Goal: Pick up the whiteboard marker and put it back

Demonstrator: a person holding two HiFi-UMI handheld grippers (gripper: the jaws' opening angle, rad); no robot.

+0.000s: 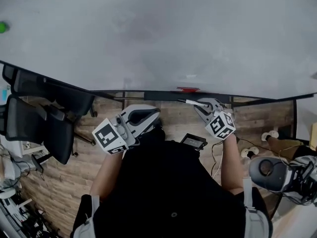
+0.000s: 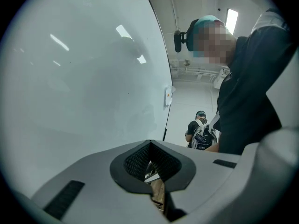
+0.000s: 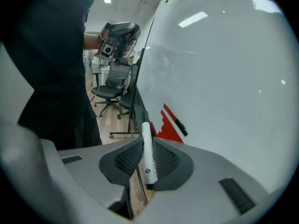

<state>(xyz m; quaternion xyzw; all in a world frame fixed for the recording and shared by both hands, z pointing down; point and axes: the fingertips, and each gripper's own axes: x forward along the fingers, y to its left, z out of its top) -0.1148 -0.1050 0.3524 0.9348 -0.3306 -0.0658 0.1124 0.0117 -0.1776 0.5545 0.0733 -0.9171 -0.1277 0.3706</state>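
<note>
The thin white whiteboard marker with a black cap (image 3: 145, 129) is in the right gripper (image 3: 148, 146). The jaws are about half open and press on the sides of its white middle, with the cap end poking out at twelve o'clock. It looks light, hard and smooth, so it could slip or twist; the middle is a good place to hold it. The left gripper (image 2: 150, 146) has its jaws closed with nothing in them. In the head view the big shiny white board (image 1: 158, 33) fills the top. Its long black ledge (image 1: 158, 95) is at twelve o'clock from both grippers. Black office chairs (image 1: 44, 118) stand at nine o'clock on the brown wooden floor (image 1: 49, 177).
</note>
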